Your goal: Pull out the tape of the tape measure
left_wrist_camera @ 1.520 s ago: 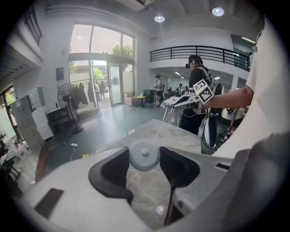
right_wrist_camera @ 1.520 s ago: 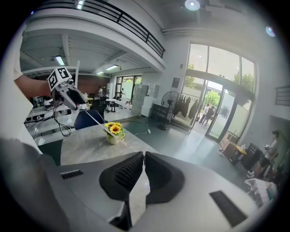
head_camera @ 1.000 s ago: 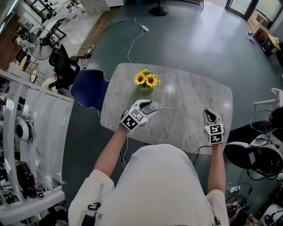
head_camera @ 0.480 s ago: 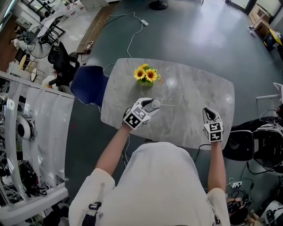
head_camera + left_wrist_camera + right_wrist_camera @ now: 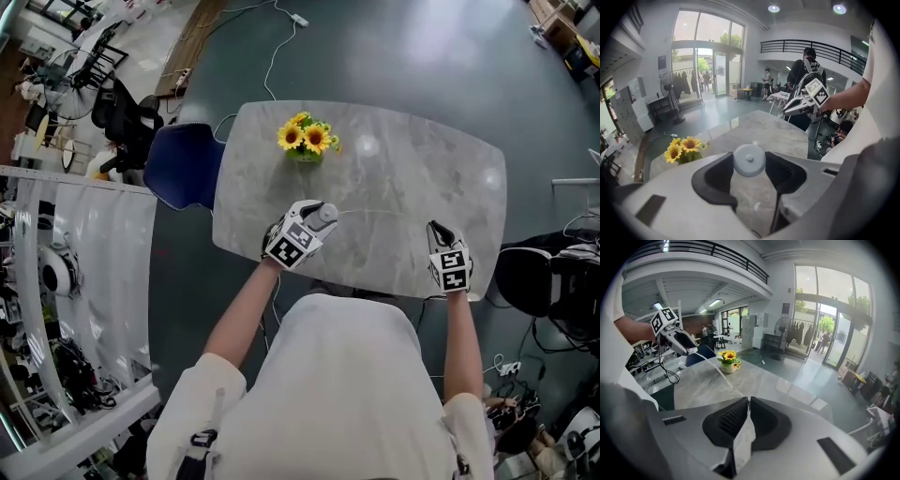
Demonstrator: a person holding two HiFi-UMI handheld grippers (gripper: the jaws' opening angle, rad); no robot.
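the round tape measure [image 5: 749,160] is held between the jaws of the left tongs [image 5: 322,217]. the thin tape [image 5: 718,371] is pinched tight in the right tongs [image 5: 747,401]. if tugged hard, the tape could be lost and snapped back.

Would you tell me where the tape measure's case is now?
Head view, left of centre: the case is clamped in the left tongs over the table, nearer than the sunflowers.

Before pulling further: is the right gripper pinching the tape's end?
Yes, the right gripper is shut on the tape leading to the left gripper.
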